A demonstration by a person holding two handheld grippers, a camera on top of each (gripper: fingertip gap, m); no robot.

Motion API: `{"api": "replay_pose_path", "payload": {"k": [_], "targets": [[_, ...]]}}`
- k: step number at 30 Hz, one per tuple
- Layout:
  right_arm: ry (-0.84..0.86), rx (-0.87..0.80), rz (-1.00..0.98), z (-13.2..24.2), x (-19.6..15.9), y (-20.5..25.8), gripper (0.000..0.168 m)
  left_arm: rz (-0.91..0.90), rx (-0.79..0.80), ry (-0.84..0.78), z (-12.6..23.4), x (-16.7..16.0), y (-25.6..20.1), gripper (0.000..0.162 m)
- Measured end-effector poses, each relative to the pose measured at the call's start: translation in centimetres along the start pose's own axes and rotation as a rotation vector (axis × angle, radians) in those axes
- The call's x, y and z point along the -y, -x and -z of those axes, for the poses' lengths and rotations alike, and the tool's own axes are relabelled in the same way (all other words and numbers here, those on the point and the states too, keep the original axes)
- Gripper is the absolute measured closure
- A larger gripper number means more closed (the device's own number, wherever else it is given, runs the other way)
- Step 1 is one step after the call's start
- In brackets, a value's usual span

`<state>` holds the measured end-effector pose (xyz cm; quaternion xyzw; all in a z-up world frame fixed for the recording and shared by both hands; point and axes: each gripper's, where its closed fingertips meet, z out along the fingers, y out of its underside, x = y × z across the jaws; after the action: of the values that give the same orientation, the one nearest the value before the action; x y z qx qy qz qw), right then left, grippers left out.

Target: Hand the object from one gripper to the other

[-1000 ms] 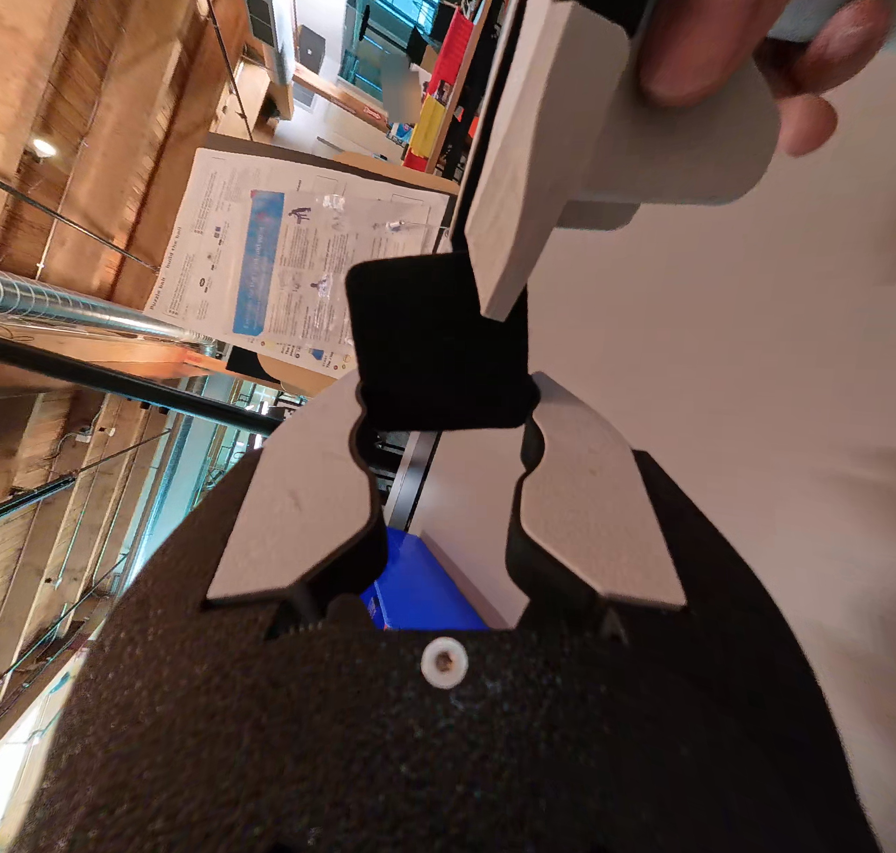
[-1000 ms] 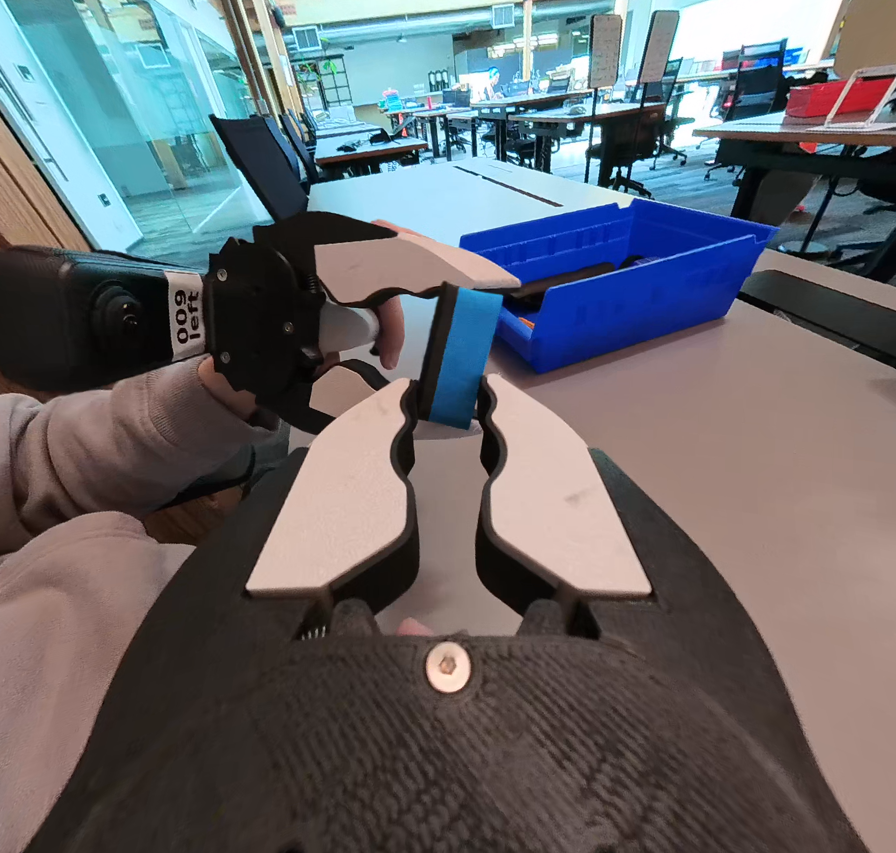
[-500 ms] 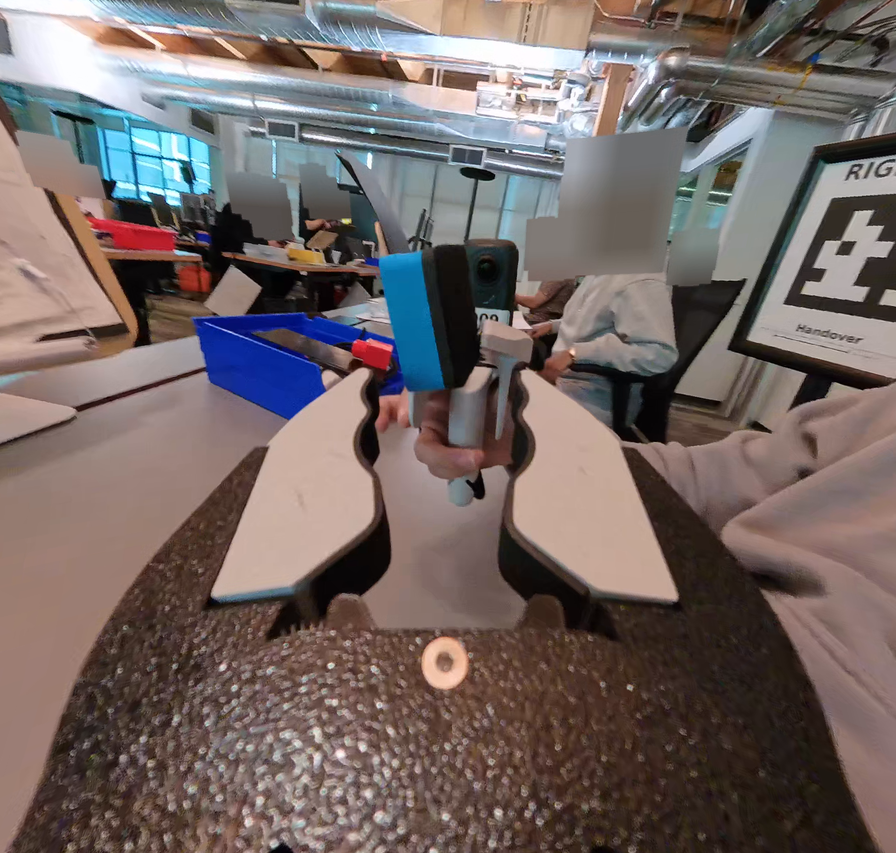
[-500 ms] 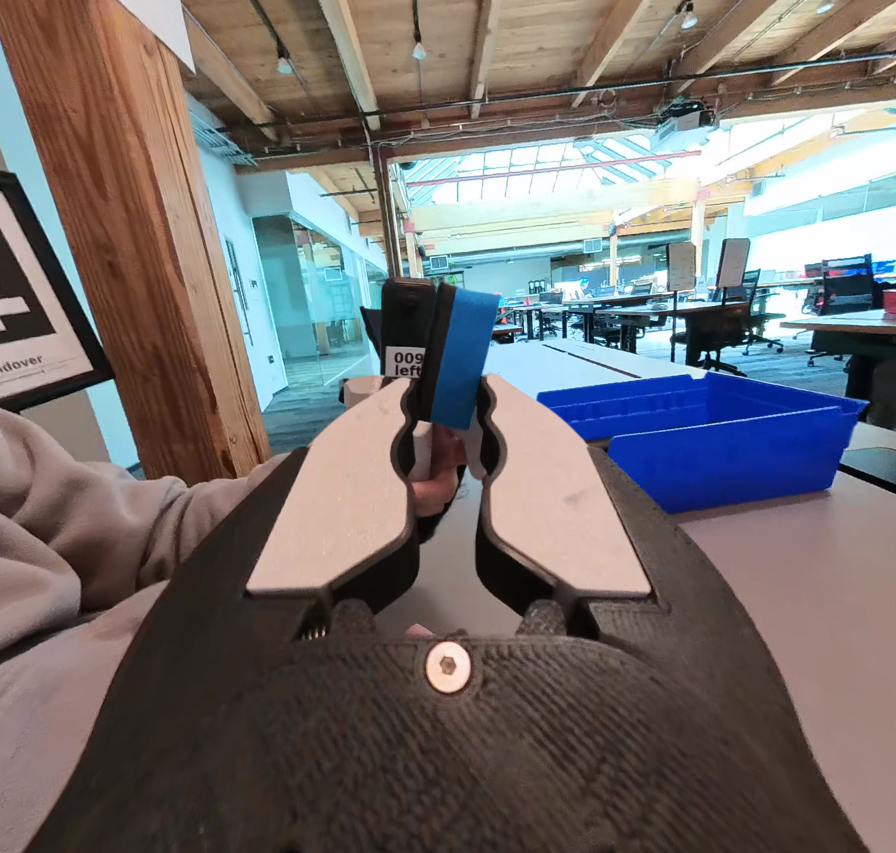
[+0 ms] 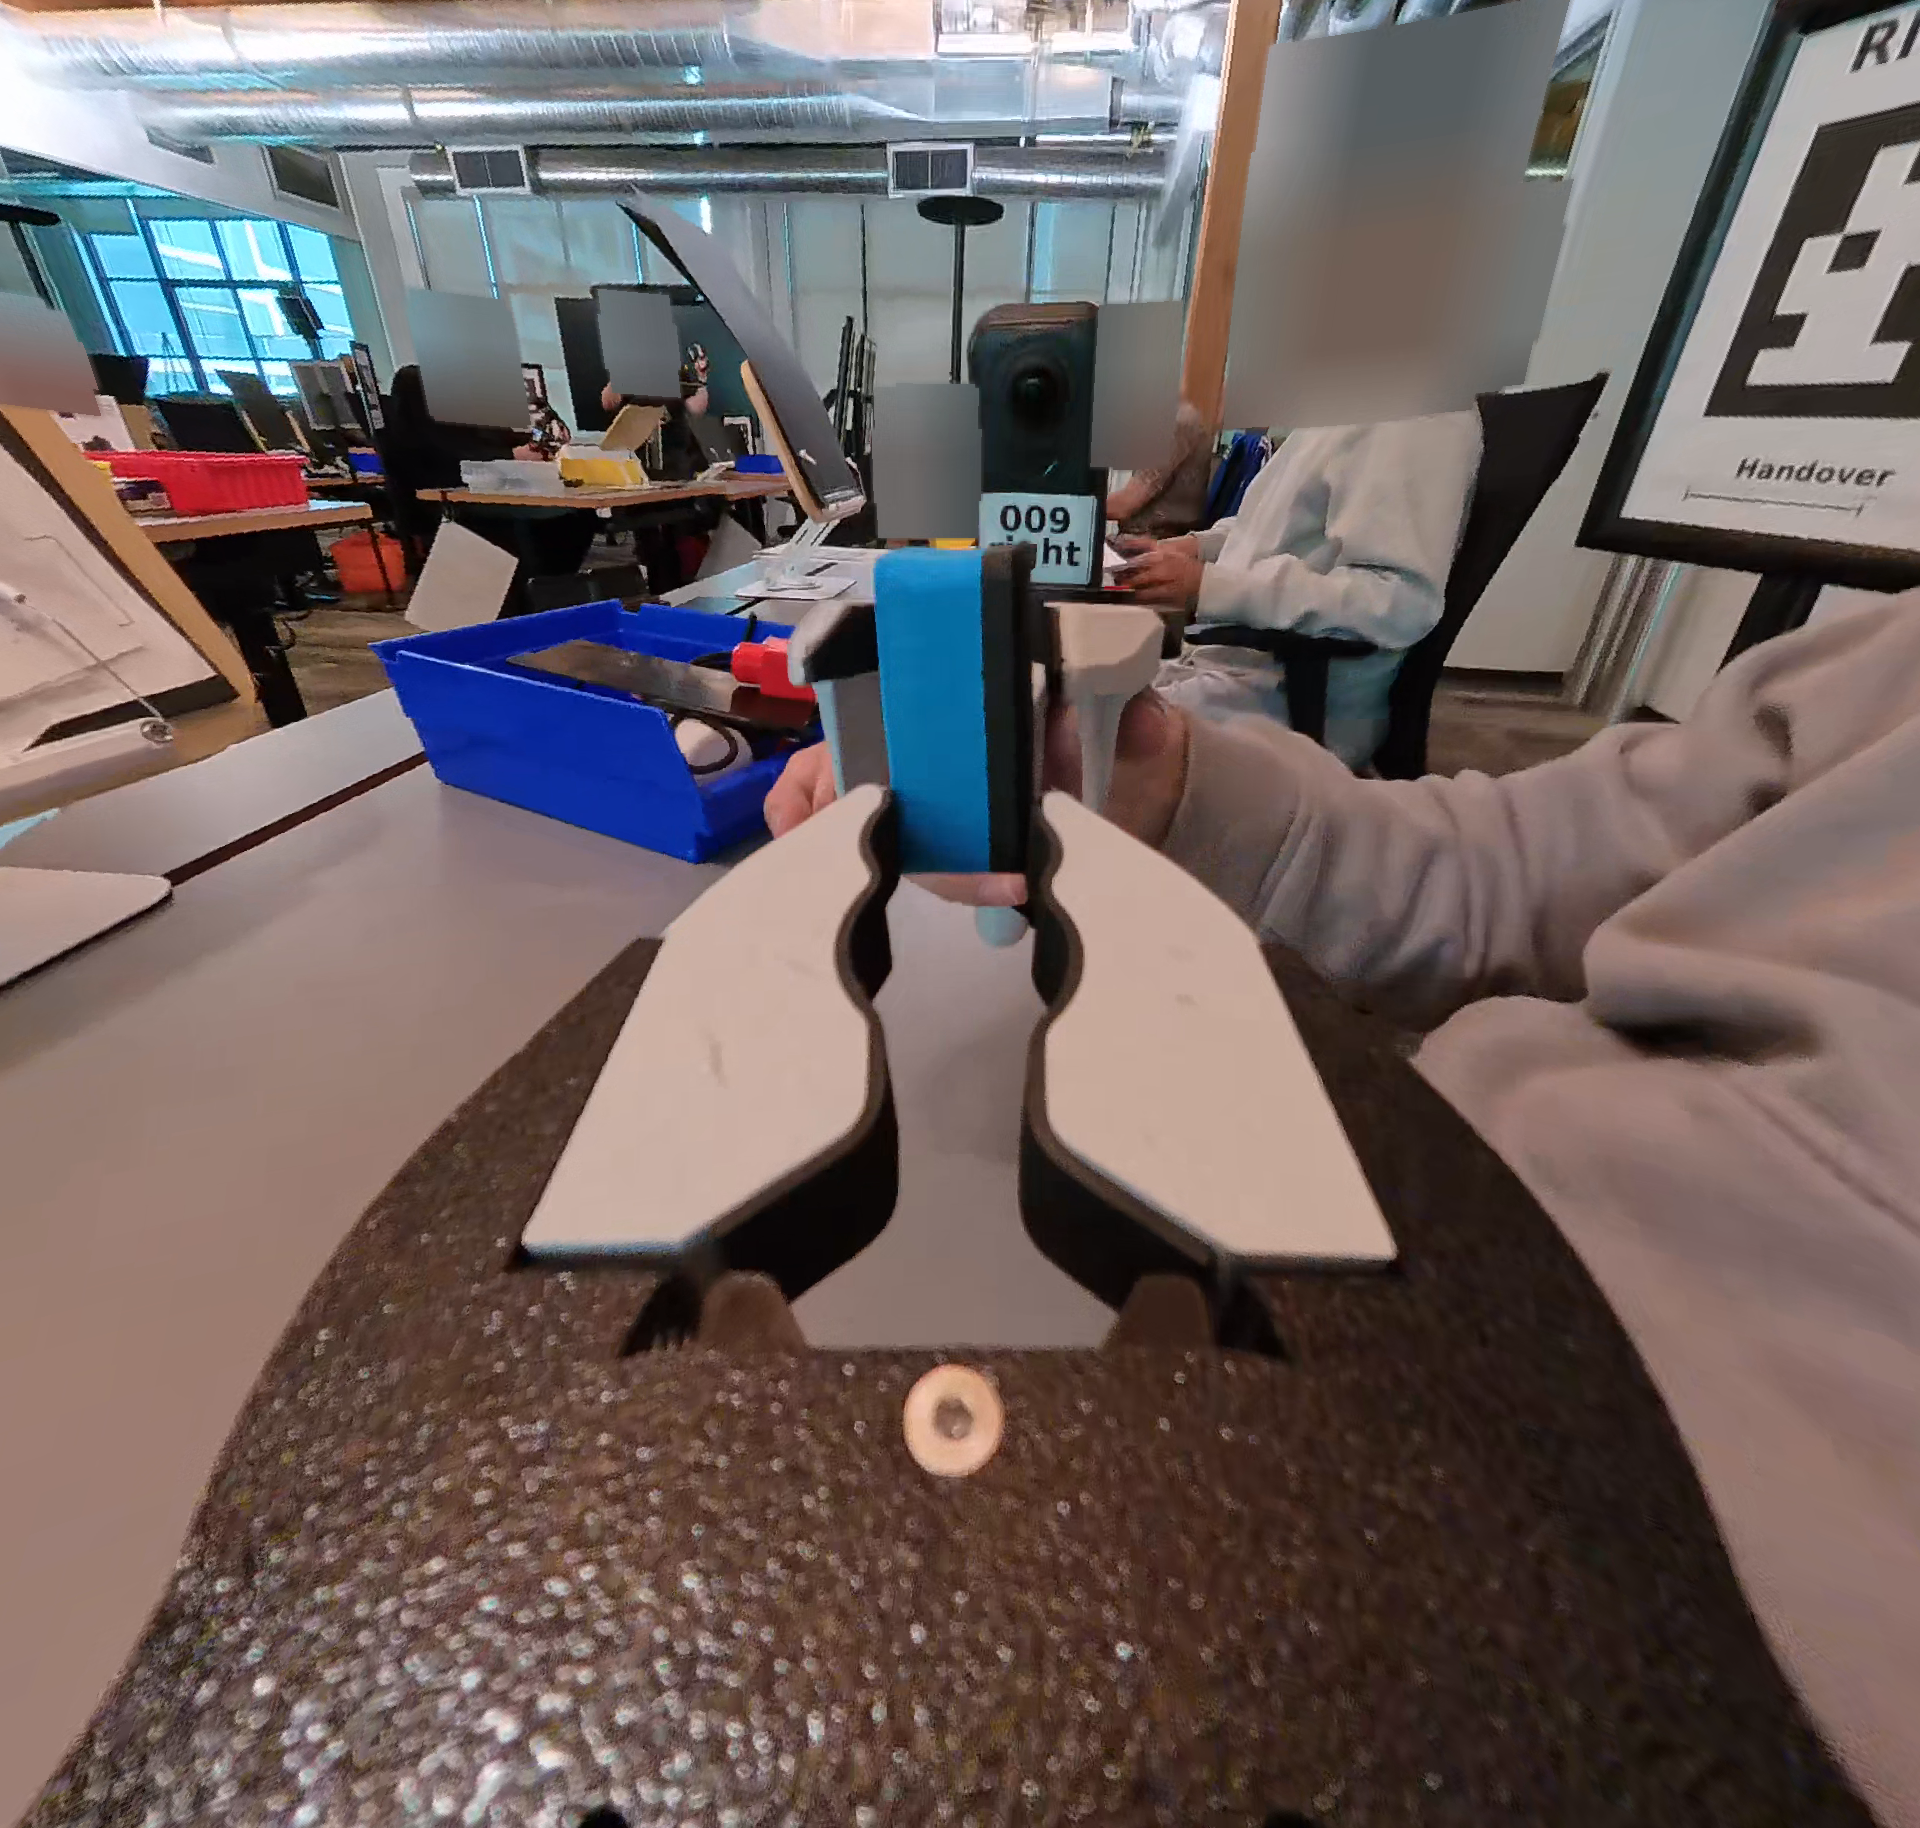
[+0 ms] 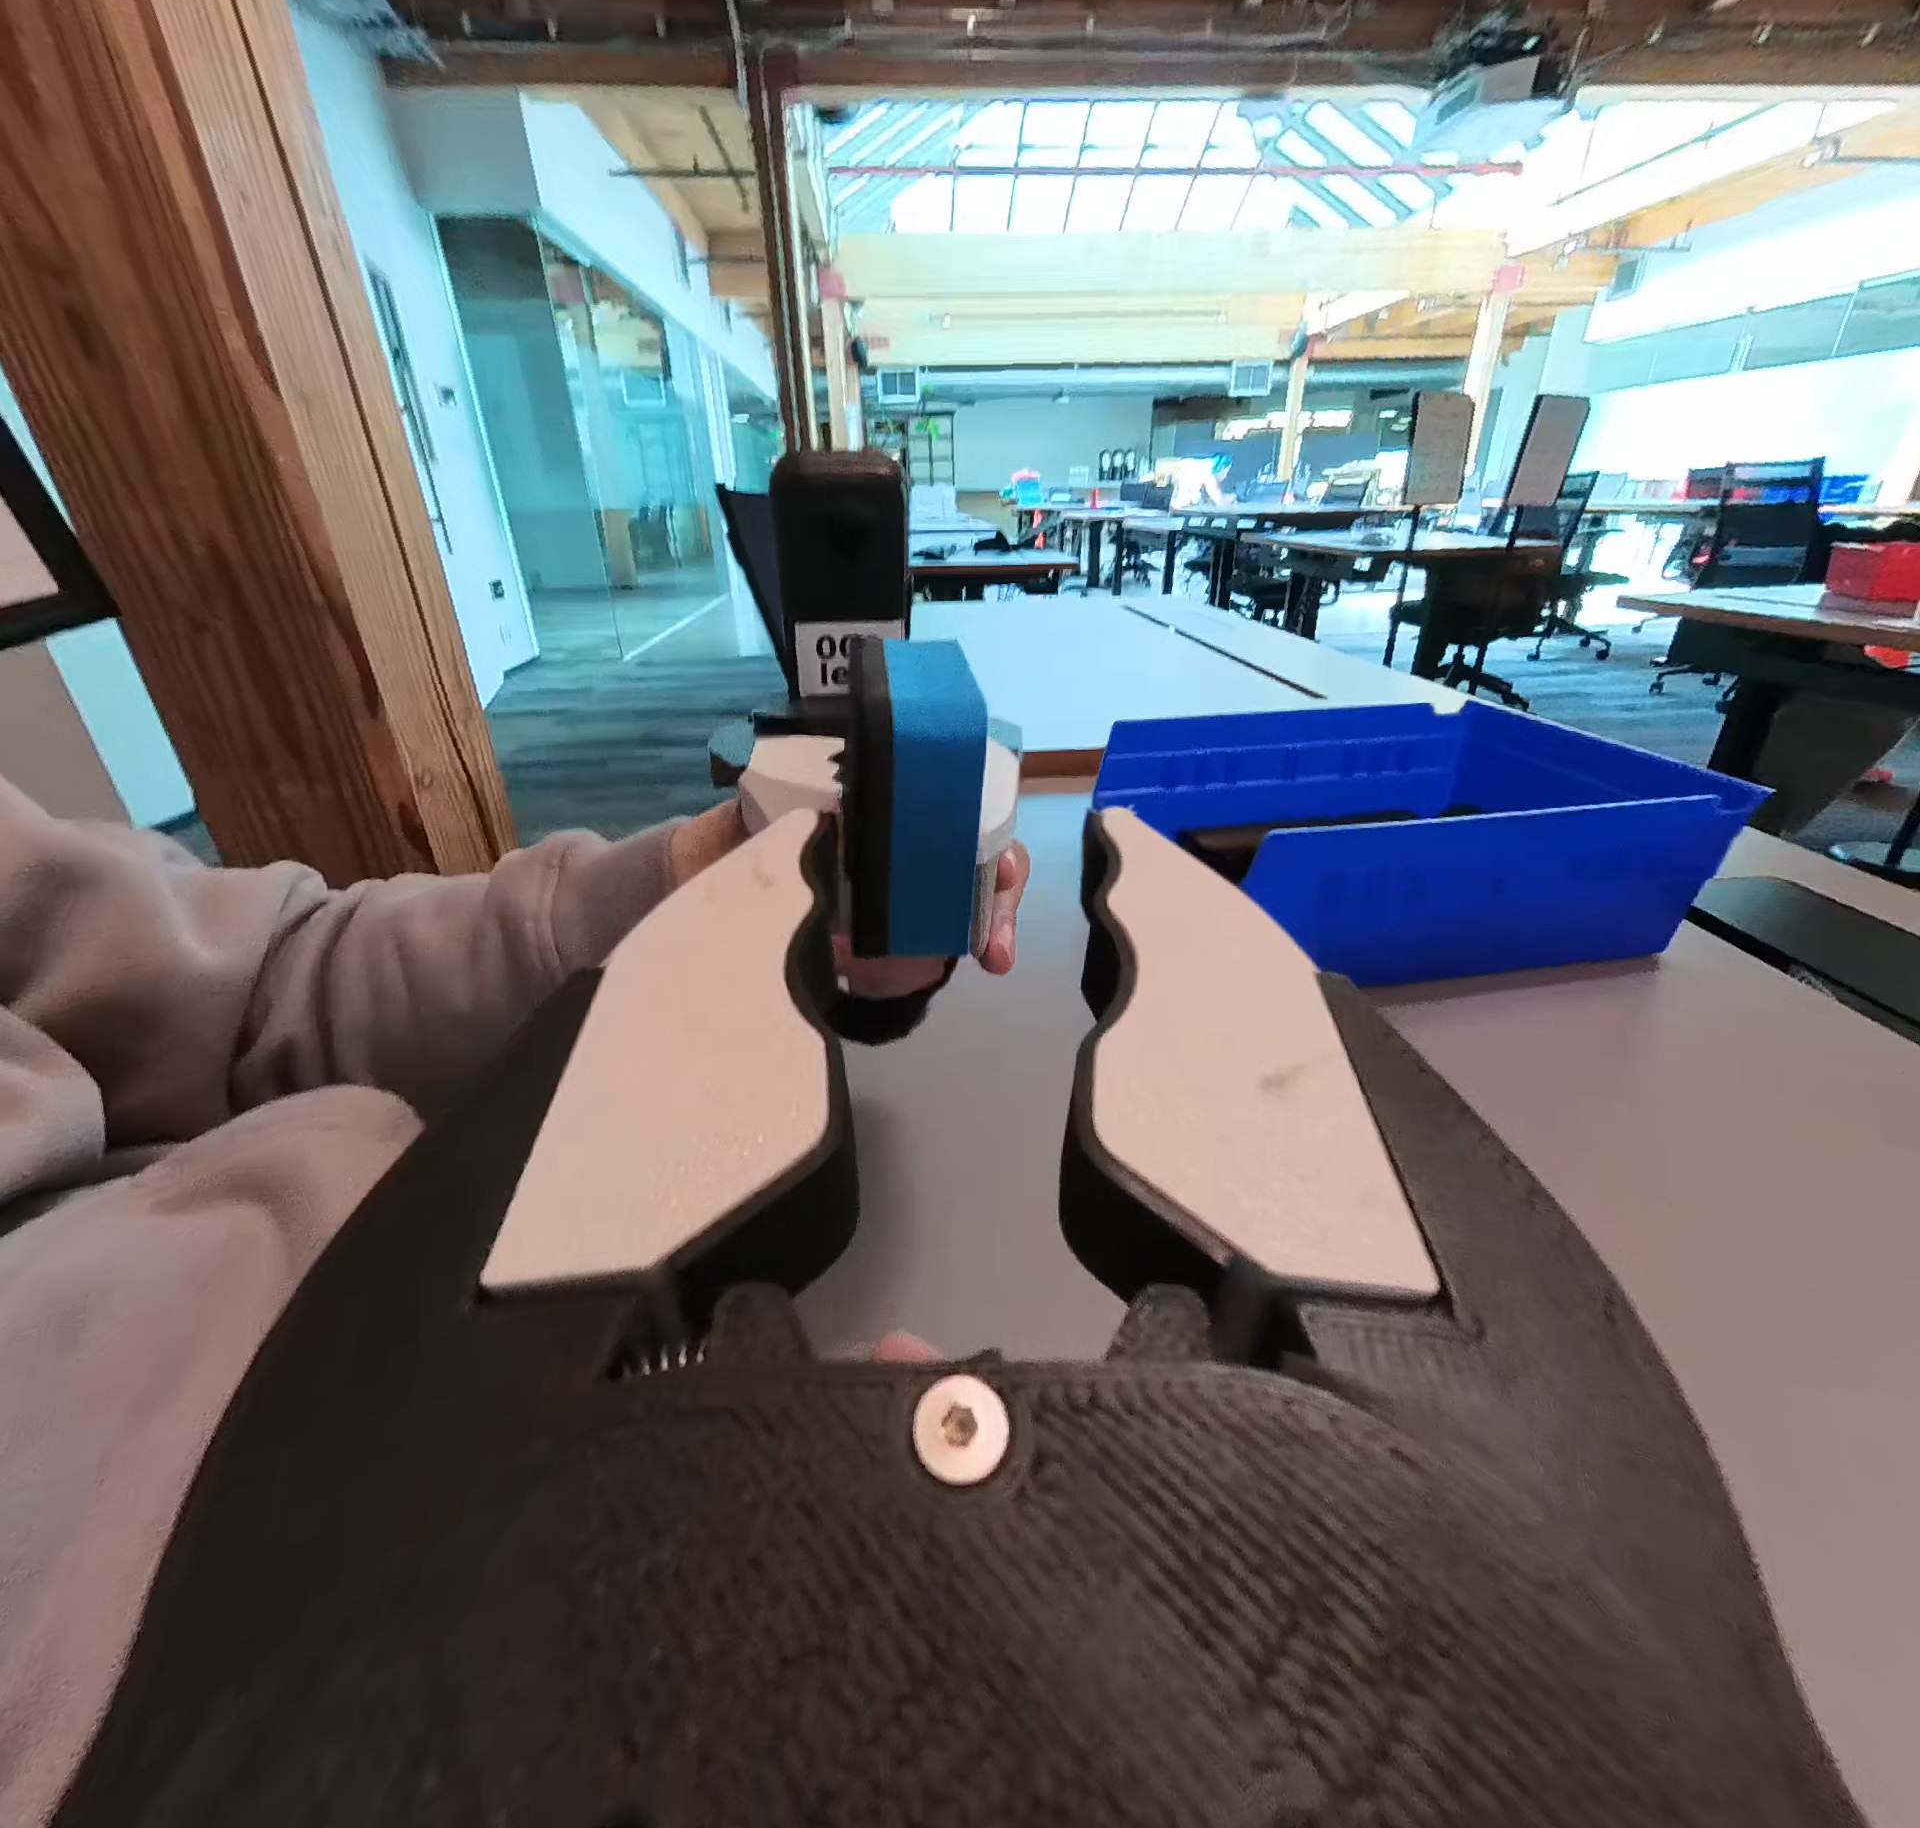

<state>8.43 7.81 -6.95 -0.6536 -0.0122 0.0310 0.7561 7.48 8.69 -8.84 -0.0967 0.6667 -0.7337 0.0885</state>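
The object is a blue foam block with a black backing (image 5: 935, 708). It stands upright between the tips of my left gripper (image 5: 956, 833), which is shut on its lower part. In the right wrist view the block (image 6: 930, 802) sits between the left gripper's white fingers (image 6: 779, 776), just ahead of my right gripper (image 6: 951, 843). My right gripper is open, with its jaws spread to either side of the block. The block is close to its left finger and well clear of its right one. In the left wrist view, the right gripper's fingers (image 5: 1107, 656) flank the block.
A blue bin (image 5: 561, 739) holding tools stands on the grey table (image 5: 312, 947), also in the right wrist view (image 6: 1455, 874). A framed marker sign (image 5: 1818, 272) and a wooden post (image 6: 208, 428) stand close by. Seated people and desks fill the room behind. Less than 4 cm separates the two grippers' tips.
Half a second ago my right gripper was shut on the block and my left was open around it. Now the left has closed on the block and the right has opened.
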Motion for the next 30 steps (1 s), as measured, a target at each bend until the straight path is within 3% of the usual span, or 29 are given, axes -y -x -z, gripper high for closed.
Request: {"api": "replay_pose_path", "payload": {"k": [3, 9, 11, 12, 25, 28, 30], "targets": [[0.016, 0.056, 0.051, -0.3, -0.4, 1.0, 0.145, -0.026, -0.005, 0.008, -0.2, -0.3, -0.2, 0.14], [0.067, 0.043, 0.163, -0.7, -0.9, 1.3, 0.146, -0.103, 0.012, 0.06, 0.2, -1.0, 0.0, 0.137], [0.104, 0.055, 0.175, -0.7, -1.4, 1.5, 0.146, -0.146, 0.044, 0.072, 0.4, -1.0, 0.2, 0.118], [0.117, 0.051, 0.174, -0.7, -1.6, 1.5, 0.146, -0.156, 0.054, 0.066, 0.6, -0.7, 0.3, 0.117], [0.155, 0.067, 0.124, -1.1, -3.0, 1.6, 0.145, -0.105, -0.001, 0.015, 0.7, 0.7, -0.6, 0.139], [0.212, 0.066, 0.127, -1.1, -4.1, 1.4, 0.129, -0.085, -0.005, -0.049, 1.0, 1.8, -0.7, 0.14], [0.208, 0.07, 0.11, -1.2, -4.4, 1.4, 0.13, -0.083, 0.017, -0.043, 1.2, 2.0, -0.4, 0.14]]}}
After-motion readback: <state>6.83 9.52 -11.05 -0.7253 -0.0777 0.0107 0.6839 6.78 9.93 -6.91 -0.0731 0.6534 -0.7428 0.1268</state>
